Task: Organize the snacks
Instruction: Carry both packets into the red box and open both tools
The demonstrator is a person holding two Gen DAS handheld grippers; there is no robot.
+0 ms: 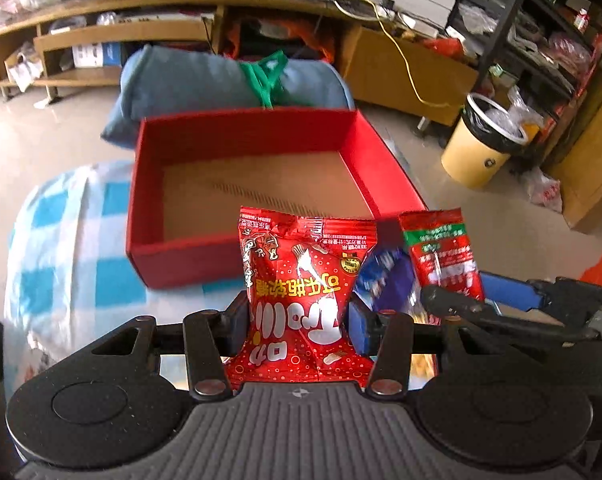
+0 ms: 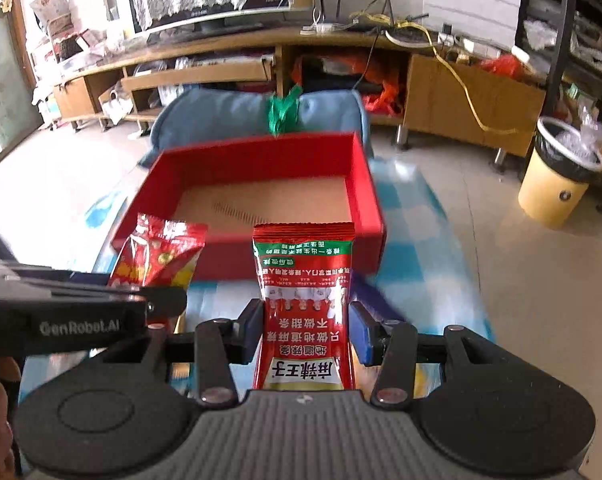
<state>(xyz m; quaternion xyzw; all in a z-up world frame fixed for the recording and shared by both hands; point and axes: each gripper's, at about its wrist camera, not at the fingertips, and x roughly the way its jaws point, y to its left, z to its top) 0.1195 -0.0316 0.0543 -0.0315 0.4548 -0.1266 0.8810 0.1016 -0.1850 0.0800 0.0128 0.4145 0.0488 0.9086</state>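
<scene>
My left gripper (image 1: 299,326) is shut on a puffy red candy bag (image 1: 301,280) with white lettering, held in the air just in front of the red box (image 1: 237,132). My right gripper (image 2: 303,328) is shut on a flat red and green snack packet (image 2: 303,280), also held before the red box (image 2: 261,152). The box is open-topped with a bare brown floor inside. In the left wrist view the right gripper (image 1: 453,300) shows at the right with its packet (image 1: 441,248). The right wrist view has the left gripper (image 2: 157,300) at the left with the candy bag (image 2: 161,252).
The box sits on a blue and white checked cloth (image 1: 61,240). Behind it lies a blue rolled bundle (image 1: 205,76) tied with a green strap. A yellow bin (image 1: 485,144) stands on the floor at the right, a low wooden cabinet (image 2: 461,92) along the back wall.
</scene>
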